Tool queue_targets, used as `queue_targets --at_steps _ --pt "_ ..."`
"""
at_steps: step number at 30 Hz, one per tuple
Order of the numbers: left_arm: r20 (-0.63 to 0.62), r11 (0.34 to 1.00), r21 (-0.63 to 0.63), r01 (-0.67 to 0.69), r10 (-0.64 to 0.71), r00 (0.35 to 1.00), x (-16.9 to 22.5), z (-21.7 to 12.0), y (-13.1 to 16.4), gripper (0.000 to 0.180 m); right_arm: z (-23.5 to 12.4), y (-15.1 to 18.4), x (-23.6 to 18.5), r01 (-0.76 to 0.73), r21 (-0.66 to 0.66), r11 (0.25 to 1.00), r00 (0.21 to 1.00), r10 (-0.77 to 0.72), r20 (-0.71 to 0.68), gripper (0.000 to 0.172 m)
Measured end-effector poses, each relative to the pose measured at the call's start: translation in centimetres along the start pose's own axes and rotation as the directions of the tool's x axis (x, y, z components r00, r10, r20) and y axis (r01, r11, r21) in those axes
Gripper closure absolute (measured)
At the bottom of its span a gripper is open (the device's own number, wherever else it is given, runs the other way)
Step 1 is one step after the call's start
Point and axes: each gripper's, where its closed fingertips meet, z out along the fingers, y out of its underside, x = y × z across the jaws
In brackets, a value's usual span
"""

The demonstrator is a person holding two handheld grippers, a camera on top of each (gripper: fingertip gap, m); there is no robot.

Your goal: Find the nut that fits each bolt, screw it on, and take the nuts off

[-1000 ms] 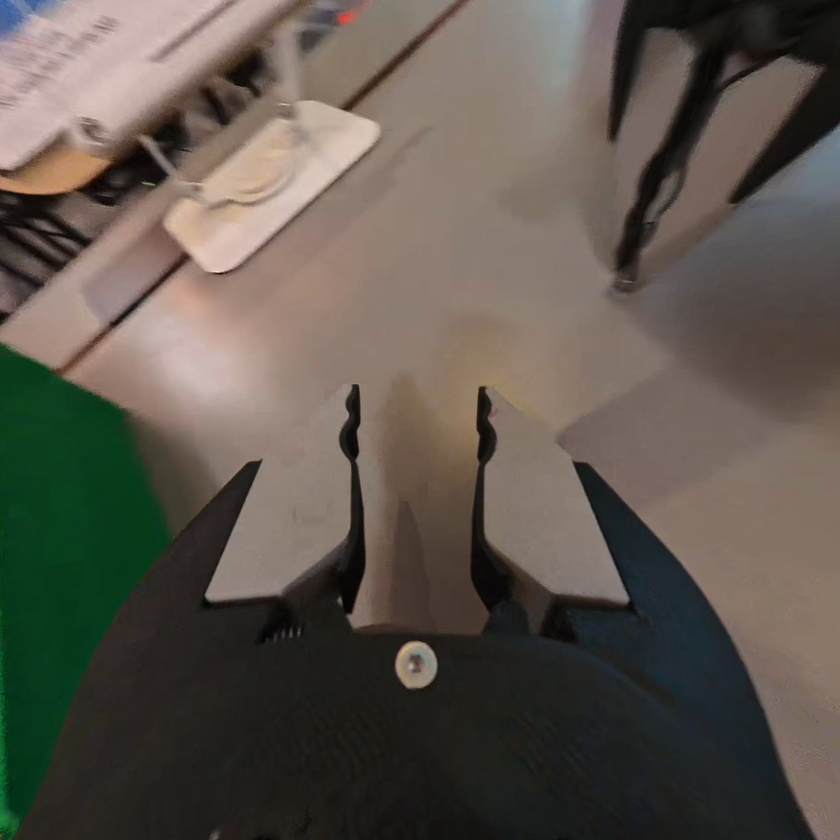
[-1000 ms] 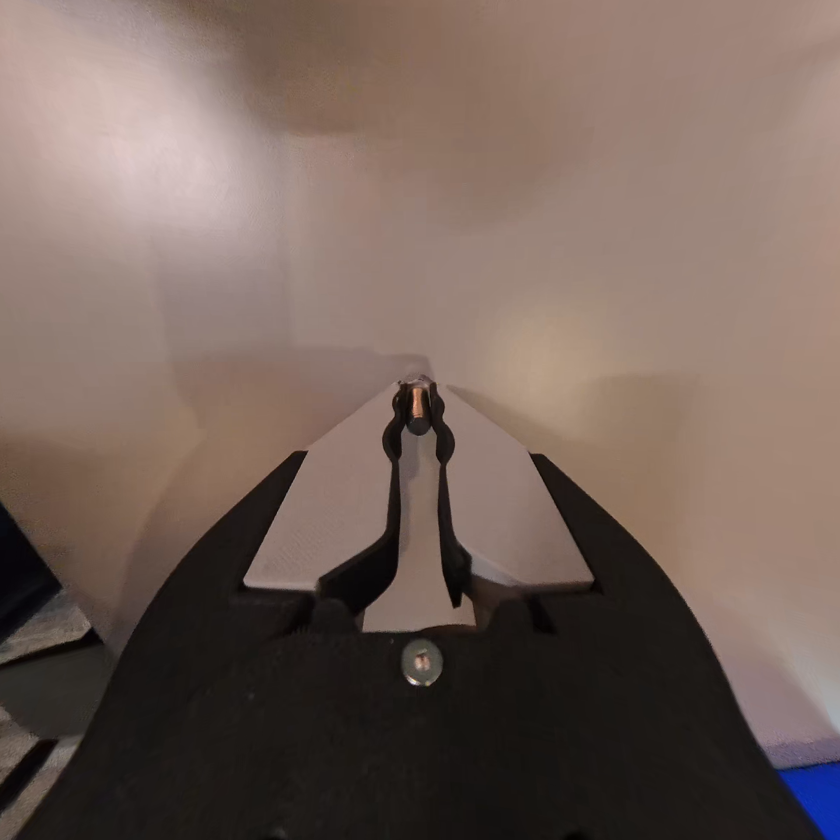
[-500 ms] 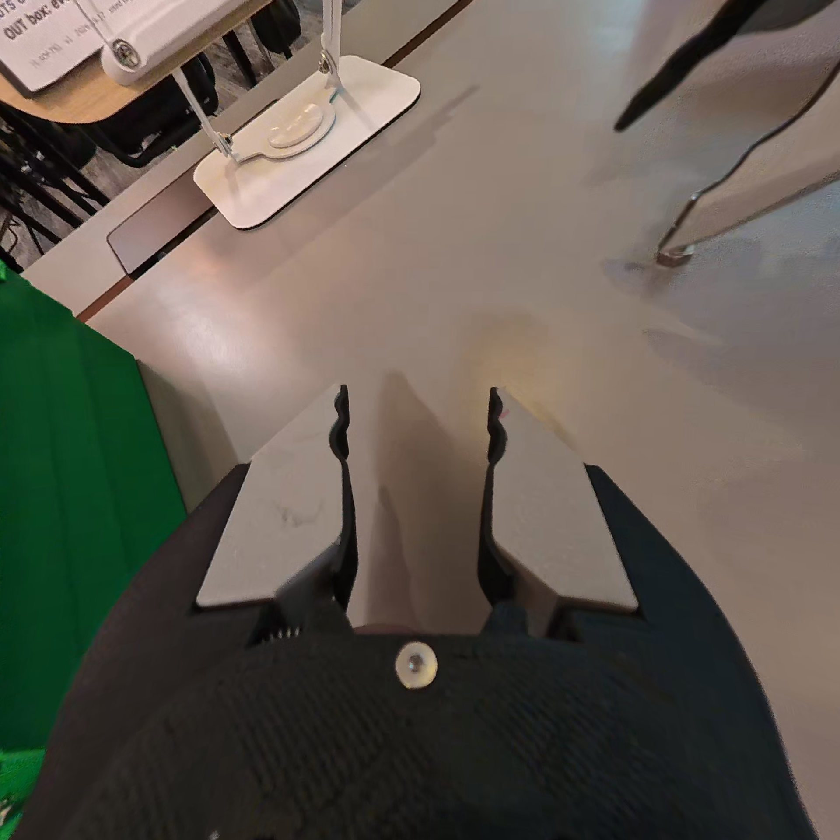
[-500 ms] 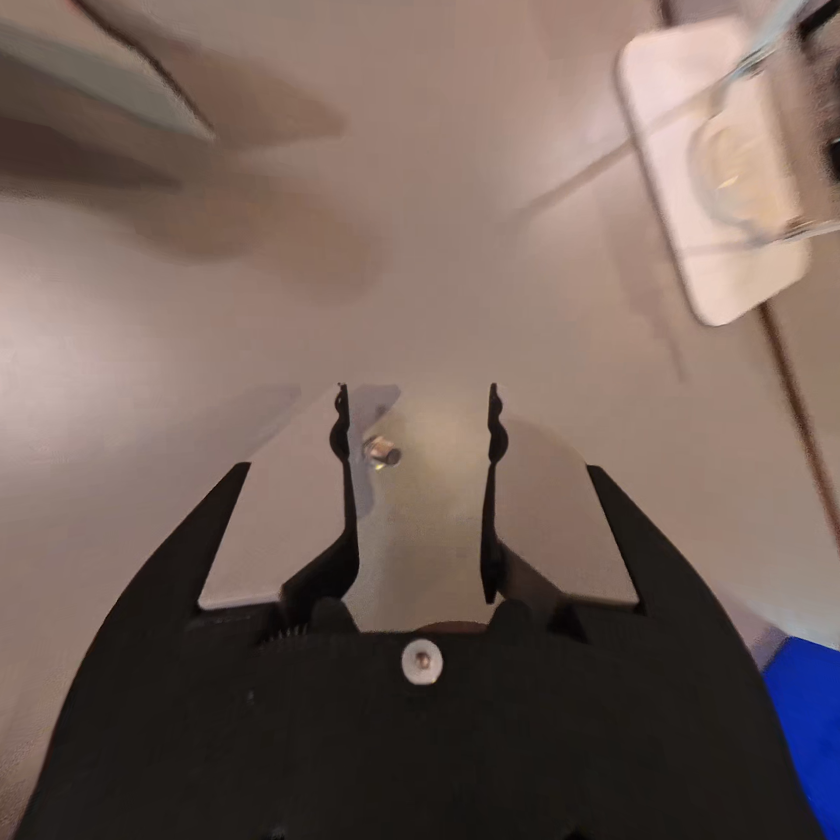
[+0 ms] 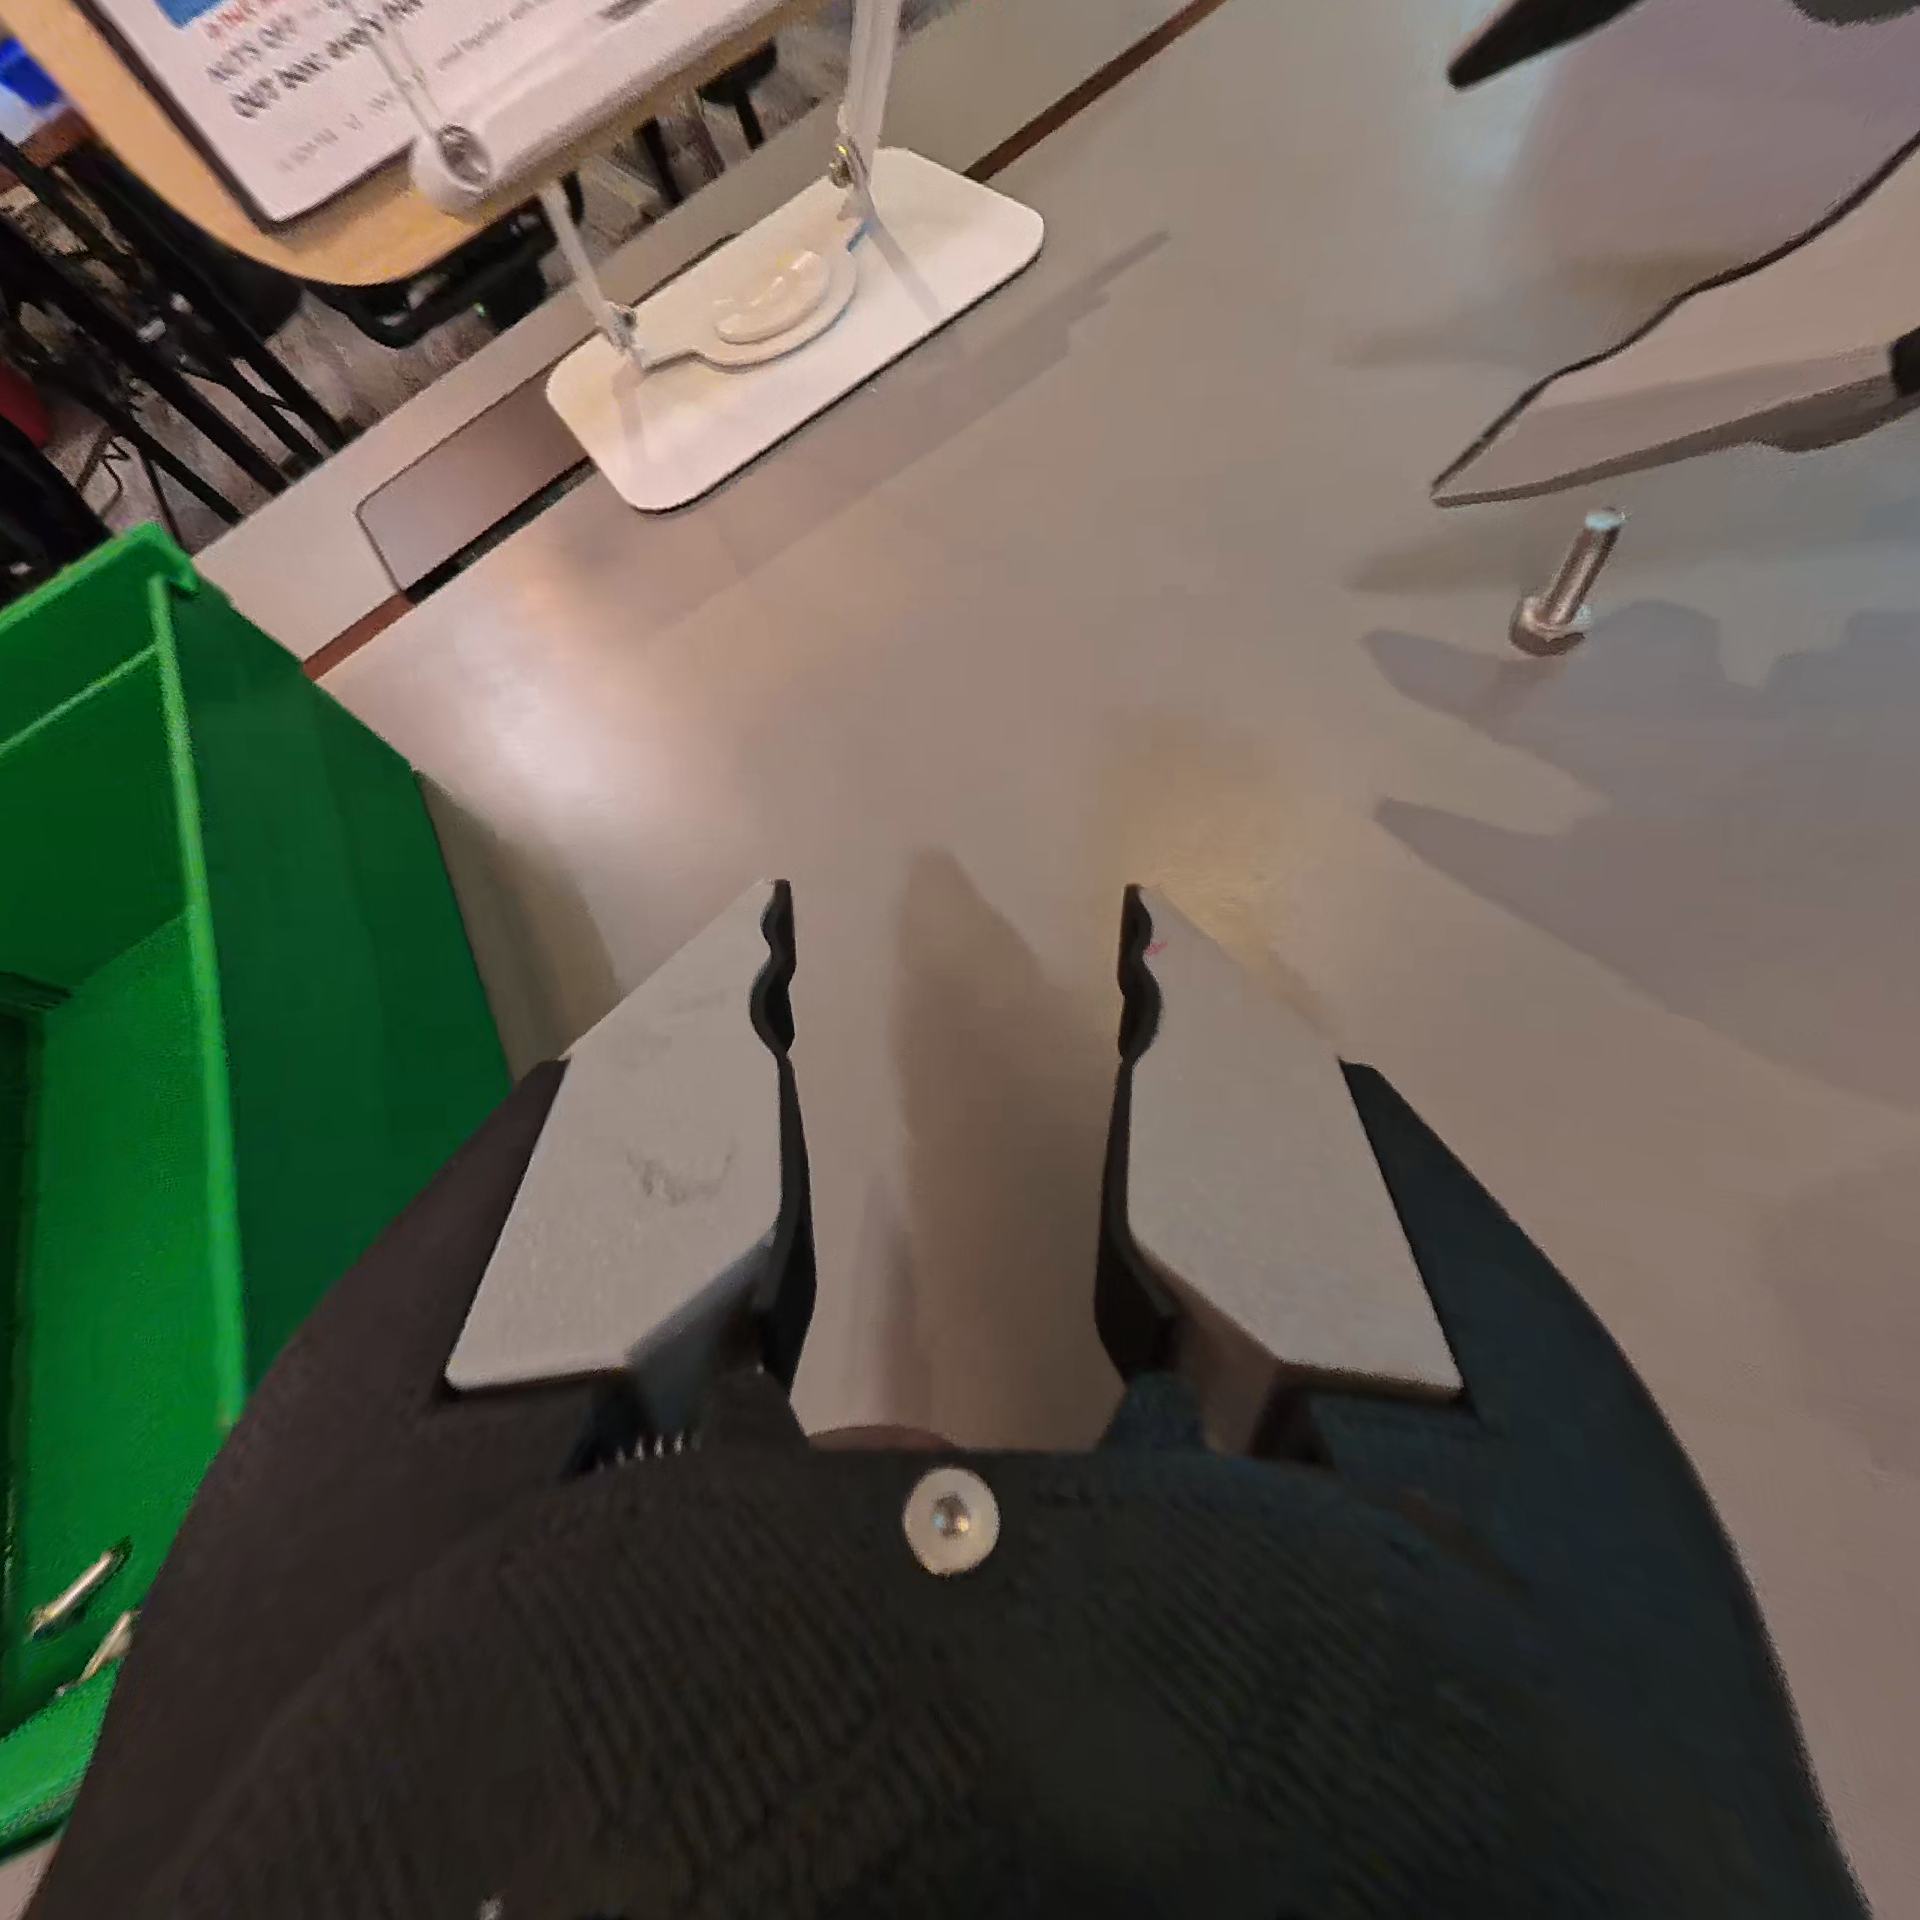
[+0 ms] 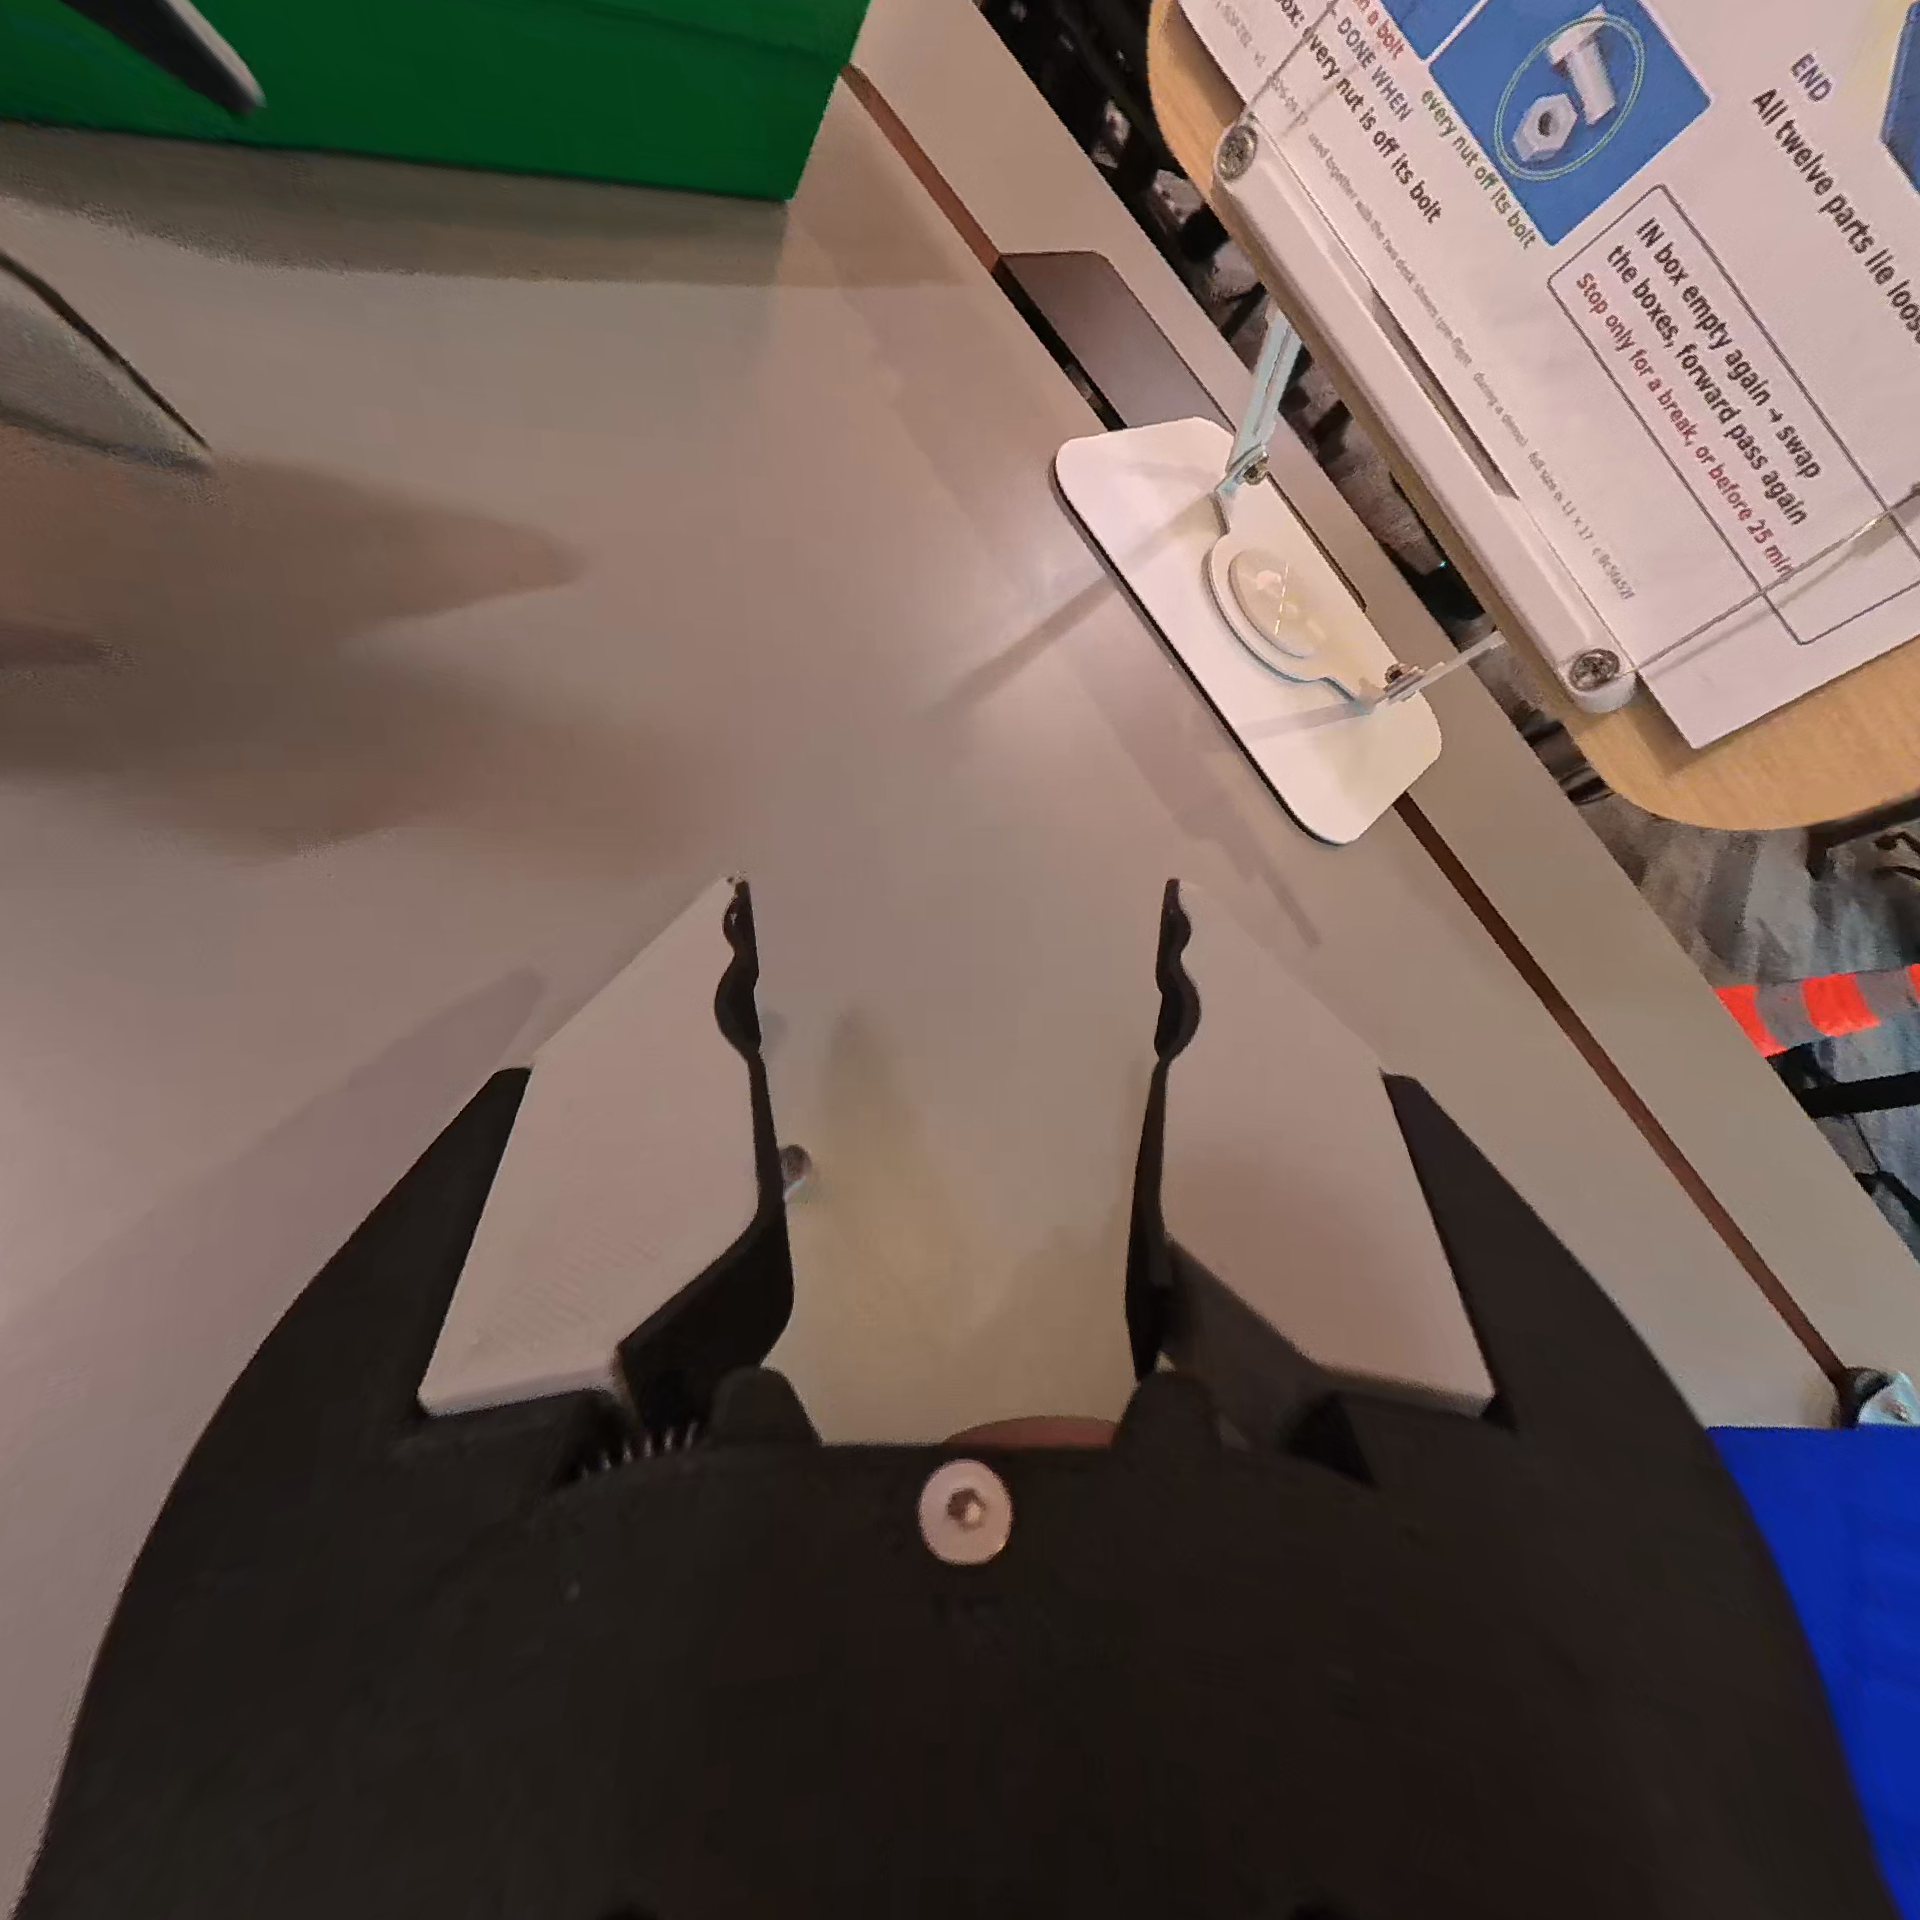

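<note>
A silver bolt (image 5: 1558, 582) stands head-down on the grey table (image 5: 935, 623), free of both grippers. In the right wrist view only a bit of it (image 6: 795, 1169) shows, beside the inner edge of my left-hand finger and below it. My right gripper (image 6: 956, 894) is open and empty above the table. Its fingers also show in the left wrist view (image 5: 1662, 416), just above the bolt. My left gripper (image 5: 956, 904) is open and empty over bare table, right of a green box (image 5: 156, 935).
Small metal parts (image 5: 73, 1590) lie in the green box, which also shows in the right wrist view (image 6: 468, 83). A white stand base (image 5: 800, 322) holds a printed sheet (image 6: 1662, 260) at the table's far edge. A blue box (image 6: 1849, 1662) is at the right.
My right gripper was shut on the bolt a second ago. It opened, left the bolt standing on the table and drew back. My left gripper opened a little wider.
</note>
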Motion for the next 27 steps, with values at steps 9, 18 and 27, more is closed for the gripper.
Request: queue_targets --at_steps 9,18,27 --pt "0.207 0.994 -0.103 -0.045 0.066 0.976 -15.6 -9.4 -0.7 0.122 -1.2 1.5 0.6 -0.112 0.055 0.992 0.985 0.103 0.137 0.097" --pt "-0.032 0.803 -0.593 0.053 -0.089 0.996 -22.4 -2.7 11.9 0.119 -1.3 1.7 2.8 -0.187 0.089 0.978 0.976 0.175 0.130 0.100" --pt "-0.027 0.788 -0.615 -0.012 -0.006 1.000 -21.7 -1.6 13.1 0.121 -1.5 2.4 6.9 -0.069 0.059 0.996 0.974 0.080 -0.211 0.101"
